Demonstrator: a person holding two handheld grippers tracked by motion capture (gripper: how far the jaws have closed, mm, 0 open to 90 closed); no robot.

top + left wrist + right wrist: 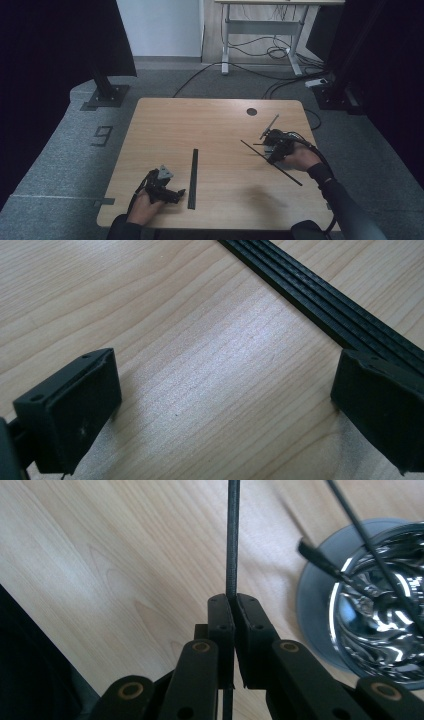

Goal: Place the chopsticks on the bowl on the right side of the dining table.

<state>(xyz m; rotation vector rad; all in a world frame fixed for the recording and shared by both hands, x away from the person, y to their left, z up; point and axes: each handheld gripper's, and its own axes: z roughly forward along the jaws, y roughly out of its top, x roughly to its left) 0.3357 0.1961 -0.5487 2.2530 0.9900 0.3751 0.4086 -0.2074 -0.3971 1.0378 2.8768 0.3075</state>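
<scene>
My right gripper [273, 158] is at the right of the wooden table [220, 125], raised a little above it. It is shut on a thin black rod [255, 150] that runs slantwise across the tabletop. In the right gripper view the jaws [233, 600] are pressed together on the rod [232, 540], which sticks straight out beyond them. My left gripper [175, 193] rests near the front left edge, open. Its wide-apart jaws [225, 390] have bare wood between them. A flat black ribbed strip [325, 305] lies just past the right-hand jaw; it is the strip [193, 177] lying lengthwise mid-table.
A dark round hole [251, 111] sits in the table's far right part. The right gripper view has a shiny round metal thing [380, 610] with a grey rim close to the right, crossed by a second thin rod [350, 510]. Cables lie on the floor beyond the table.
</scene>
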